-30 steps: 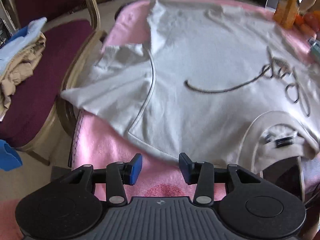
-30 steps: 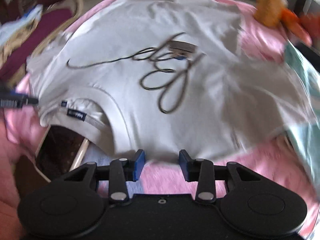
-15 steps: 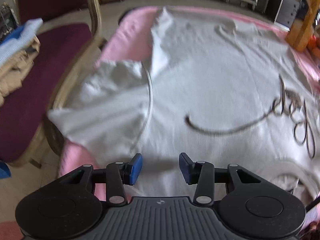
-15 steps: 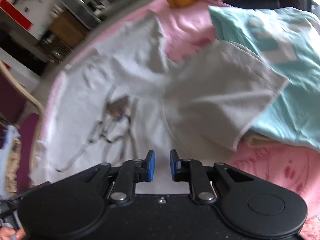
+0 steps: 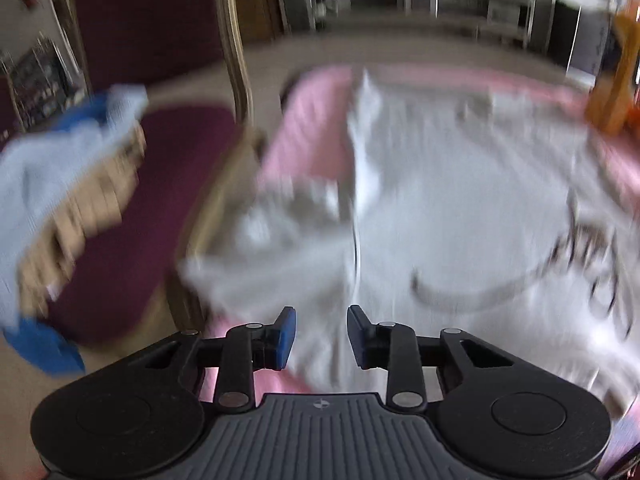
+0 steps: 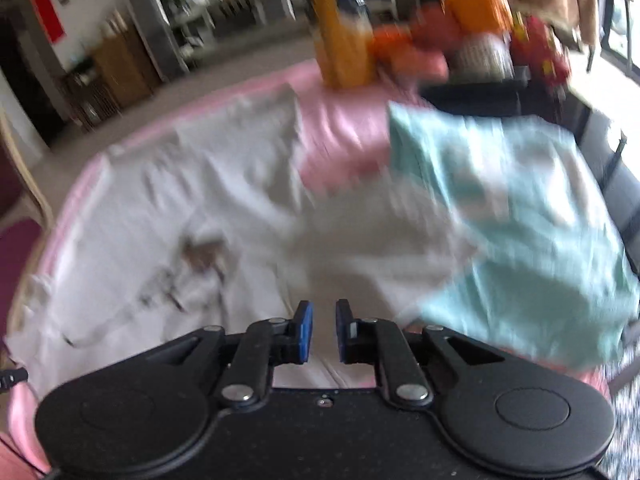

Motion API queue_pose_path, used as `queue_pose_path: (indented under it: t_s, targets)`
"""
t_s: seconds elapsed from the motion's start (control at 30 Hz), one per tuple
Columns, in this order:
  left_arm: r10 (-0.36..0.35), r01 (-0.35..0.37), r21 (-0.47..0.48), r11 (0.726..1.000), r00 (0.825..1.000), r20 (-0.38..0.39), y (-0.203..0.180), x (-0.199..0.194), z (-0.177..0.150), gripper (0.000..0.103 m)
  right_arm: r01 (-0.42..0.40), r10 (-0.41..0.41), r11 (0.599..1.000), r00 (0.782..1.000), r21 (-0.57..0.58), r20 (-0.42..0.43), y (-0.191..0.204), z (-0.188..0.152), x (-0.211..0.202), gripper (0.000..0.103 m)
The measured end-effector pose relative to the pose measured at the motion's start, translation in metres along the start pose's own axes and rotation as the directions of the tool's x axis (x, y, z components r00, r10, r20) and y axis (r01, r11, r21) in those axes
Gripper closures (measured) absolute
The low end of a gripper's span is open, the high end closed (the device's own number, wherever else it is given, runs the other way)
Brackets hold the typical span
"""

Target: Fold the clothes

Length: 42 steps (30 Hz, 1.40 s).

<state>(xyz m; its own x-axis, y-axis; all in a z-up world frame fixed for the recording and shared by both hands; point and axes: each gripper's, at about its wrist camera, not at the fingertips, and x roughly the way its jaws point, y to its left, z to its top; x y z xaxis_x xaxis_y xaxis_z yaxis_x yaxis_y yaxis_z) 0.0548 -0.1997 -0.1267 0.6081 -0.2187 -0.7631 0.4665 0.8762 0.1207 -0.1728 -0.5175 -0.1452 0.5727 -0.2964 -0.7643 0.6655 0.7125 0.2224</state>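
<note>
White T-shirt (image 5: 460, 208) spread flat on pink blanket (image 5: 308, 140), sleeve toward chair (image 5: 132, 216). Left gripper (image 5: 318, 332) over sleeve seam, jaws apart, empty. Right gripper (image 6: 319, 330) over other sleeve, narrow gap, holding nothing. Teal garment (image 6: 520, 216) beside. Both views blurred.

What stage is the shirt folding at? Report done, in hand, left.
Done: the white T-shirt lies spread flat on the pink blanket; no fold shows yet. In hand: nothing. The left gripper is open over the shirt's left sleeve; the right gripper is narrowly open near the other sleeve, with no cloth between its fingers. Left: both sleeves and the body. A teal garment lies alongside.
</note>
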Motion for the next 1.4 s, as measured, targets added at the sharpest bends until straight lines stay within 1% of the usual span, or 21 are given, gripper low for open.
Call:
queue_pose_path:
  t_s: [0.07, 0.13, 0.17, 0.27, 0.37, 0.5, 0.57, 0.63, 0.73, 0.8, 0.87, 0.93, 1.03, 1.1, 1.17, 1.23, 1.33, 1.4]
  targets:
    - [0.010, -0.009, -0.004, 1.000, 0.998, 0.057, 0.004, -0.010, 0.023, 0.072, -0.039, 0.040, 0.999, 0.998, -0.012, 0.052, 0.011, 0.023, -0.010, 0.087]
    - [0.015, -0.014, -0.014, 1.000, 0.996, 0.090, 0.008, -0.013, 0.044, 0.070, -0.076, 0.078, 0.997, 0.992, -0.026, 0.102, 0.023, 0.045, -0.019, 0.081]
    - [0.017, -0.015, -0.023, 1.000, 0.995, 0.096, 0.009, -0.012, 0.054, 0.069, -0.093, 0.096, 0.995, 0.988, -0.030, 0.124, 0.028, 0.056, -0.021, 0.078]
    - [0.027, -0.022, -0.054, 0.998, 0.995, 0.098, 0.011, 0.004, 0.082, 0.068, -0.153, 0.155, 0.988, 0.973, -0.024, 0.173, 0.038, 0.083, -0.014, 0.077]
    - [0.031, -0.026, -0.070, 0.997, 0.997, 0.074, 0.007, 0.043, 0.112, 0.068, -0.206, 0.208, 0.978, 0.952, -0.032, 0.225, 0.044, 0.108, 0.001, 0.077]
    - [0.036, -0.032, -0.091, 0.995, 0.999, 0.041, 0.002, 0.095, 0.153, 0.068, -0.197, 0.207, 0.978, 0.944, -0.065, 0.257, 0.049, 0.144, 0.043, 0.077]
    - [0.038, -0.035, -0.101, 0.994, 0.999, 0.024, -0.001, 0.121, 0.174, 0.062, -0.192, 0.207, 0.978, 0.939, -0.081, 0.273, 0.049, 0.161, 0.069, 0.076]
    - [0.040, -0.039, -0.111, 0.993, 0.999, 0.008, -0.004, 0.147, 0.194, 0.062, -0.161, 0.186, 0.981, 0.936, -0.105, 0.298, 0.048, 0.177, 0.101, 0.067]
    - [0.047, -0.049, -0.118, 0.992, 0.999, -0.019, -0.014, 0.193, 0.225, 0.062, -0.079, 0.110, 0.990, 0.948, -0.115, 0.297, 0.049, 0.203, 0.155, 0.067]
    - [0.034, -0.038, -0.127, 0.991, 0.999, -0.038, -0.022, 0.223, 0.240, 0.062, -0.051, 0.080, 0.992, 0.961, -0.114, 0.264, 0.053, 0.218, 0.193, 0.067]
    - [0.000, -0.008, -0.151, 0.989, 0.999, -0.052, -0.024, 0.247, 0.251, 0.062, -0.022, 0.050, 0.992, 0.972, -0.124, 0.228, 0.057, 0.231, 0.231, 0.067]
    - [-0.031, 0.020, -0.173, 0.985, 0.998, -0.063, -0.026, 0.269, 0.261, 0.062, 0.025, 0.002, 0.989, 0.982, -0.143, 0.188, 0.062, 0.241, 0.266, 0.067]
    - [-0.050, 0.038, -0.178, 0.983, 0.997, -0.059, -0.025, 0.291, 0.272, 0.062, 0.058, -0.047, 0.996, 0.988, -0.068, 0.150, 0.055, 0.251, 0.298, 0.067]
    - [-0.068, 0.055, -0.183, 0.982, 0.996, -0.065, -0.025, 0.302, 0.277, 0.066, 0.064, -0.057, 0.997, 0.987, -0.044, 0.151, 0.050, 0.252, 0.308, 0.066]
    - [-0.070, 0.057, -0.195, 0.979, 0.996, -0.060, -0.024, 0.309, 0.280, 0.068, 0.079, -0.072, 0.996, 0.985, -0.042, 0.159, 0.046, 0.248, 0.314, 0.066]
    - [-0.058, 0.049, -0.200, 0.979, 0.997, -0.041, -0.025, 0.312, 0.284, 0.068, 0.095, -0.085, 0.994, 0.981, -0.051, 0.174, 0.045, 0.243, 0.315, 0.066]
    - [-0.029, 0.024, -0.177, 0.984, 0.999, -0.026, -0.027, 0.316, 0.286, 0.069, 0.098, -0.086, 0.993, 0.980, -0.059, 0.182, 0.045, 0.238, 0.315, 0.066]
    - [-0.053, 0.046, -0.176, 0.983, 0.998, -0.038, -0.027, 0.320, 0.286, 0.070, 0.104, -0.091, 0.993, 0.980, -0.063, 0.179, 0.044, 0.239, 0.317, 0.067]
